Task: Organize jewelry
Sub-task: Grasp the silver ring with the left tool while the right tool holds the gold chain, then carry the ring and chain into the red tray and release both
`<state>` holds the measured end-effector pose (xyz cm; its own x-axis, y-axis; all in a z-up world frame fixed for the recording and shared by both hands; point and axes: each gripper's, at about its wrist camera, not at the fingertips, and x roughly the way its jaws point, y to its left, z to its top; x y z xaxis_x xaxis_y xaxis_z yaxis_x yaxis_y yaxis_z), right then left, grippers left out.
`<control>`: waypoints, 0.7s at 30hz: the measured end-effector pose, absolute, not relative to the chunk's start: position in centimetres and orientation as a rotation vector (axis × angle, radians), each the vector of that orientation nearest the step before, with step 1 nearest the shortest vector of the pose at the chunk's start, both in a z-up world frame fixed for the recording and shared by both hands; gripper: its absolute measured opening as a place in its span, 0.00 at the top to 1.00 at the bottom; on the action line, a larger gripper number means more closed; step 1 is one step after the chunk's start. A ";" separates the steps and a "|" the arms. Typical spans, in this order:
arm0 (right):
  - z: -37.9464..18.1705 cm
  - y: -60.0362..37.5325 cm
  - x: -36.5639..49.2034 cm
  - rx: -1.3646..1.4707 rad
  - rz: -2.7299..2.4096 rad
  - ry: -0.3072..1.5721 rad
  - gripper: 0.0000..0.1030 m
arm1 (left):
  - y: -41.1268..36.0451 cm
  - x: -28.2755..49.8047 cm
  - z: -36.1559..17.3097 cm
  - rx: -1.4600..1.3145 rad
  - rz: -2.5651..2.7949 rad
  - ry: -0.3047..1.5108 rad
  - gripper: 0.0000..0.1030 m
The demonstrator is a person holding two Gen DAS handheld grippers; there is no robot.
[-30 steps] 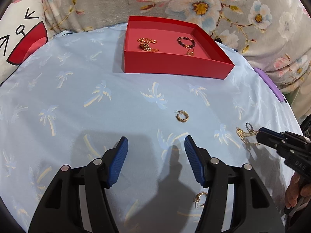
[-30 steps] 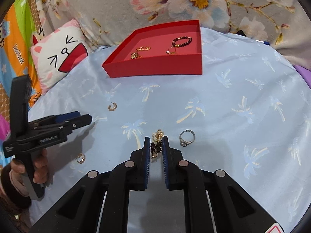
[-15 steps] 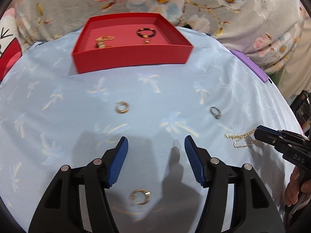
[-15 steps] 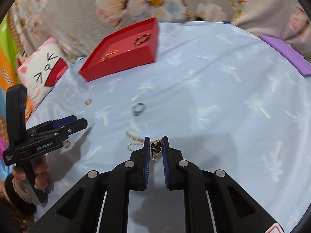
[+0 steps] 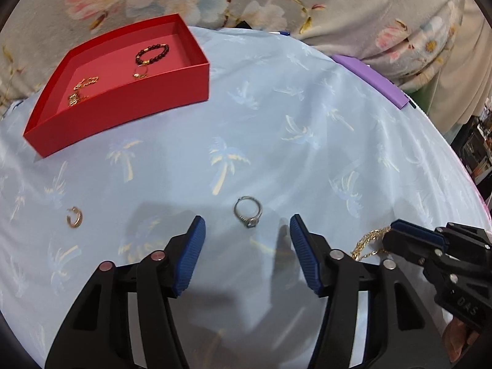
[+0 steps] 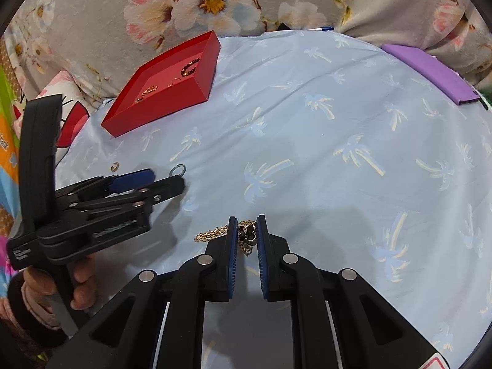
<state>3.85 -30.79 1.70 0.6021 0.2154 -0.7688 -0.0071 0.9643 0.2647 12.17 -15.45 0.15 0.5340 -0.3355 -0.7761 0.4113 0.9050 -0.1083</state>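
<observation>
My right gripper point(image 6: 247, 224) is clamped on a gold necklace point(image 6: 212, 233) just above the blue cloth point(image 6: 323, 153), my left gripper point(image 5: 245, 230) is closing around nothing beside a silver ring point(image 5: 247, 213), the red tray point(image 5: 123, 117) well beyond.

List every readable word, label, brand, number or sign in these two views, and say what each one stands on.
"DAS": raised letters on the black body of the right hand-held gripper, left wrist view.
White lettering on the black body of the left hand-held gripper, right wrist view: two lines, too blurred to read.
Dark lettering on the orange cushion at the left edge: cut off, unreadable.
Red-edged sticker, bottom right: cut off, nothing legible.
</observation>
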 end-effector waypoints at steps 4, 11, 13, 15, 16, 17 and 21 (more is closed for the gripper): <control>1.8 -30.5 3.6 0.258 0.154 0.929 0.89 | -16.1 12.5 0.2 0.109 -0.429 0.893 0.68; 2.1 -30.2 3.4 0.257 0.167 0.922 0.89 | -16.2 12.2 0.2 0.122 -0.432 0.881 0.85; 2.1 -30.2 3.5 0.260 0.166 0.919 0.89 | -16.0 12.1 0.3 0.115 -0.441 0.884 0.89; 2.3 -30.3 3.5 0.270 0.170 0.915 0.89 | -15.5 11.9 0.6 0.105 -0.446 0.883 0.89; 2.4 -30.4 3.5 0.274 0.173 0.913 0.89 | -15.2 11.8 0.9 0.101 -0.448 0.880 0.89; 2.6 -30.3 3.6 0.277 0.176 0.911 0.89 | -15.0 11.7 1.1 0.096 -0.449 0.879 0.89; 3.9 -29.7 4.0 0.253 0.194 0.898 0.89 | -13.2 11.3 2.4 0.066 -0.452 0.871 0.89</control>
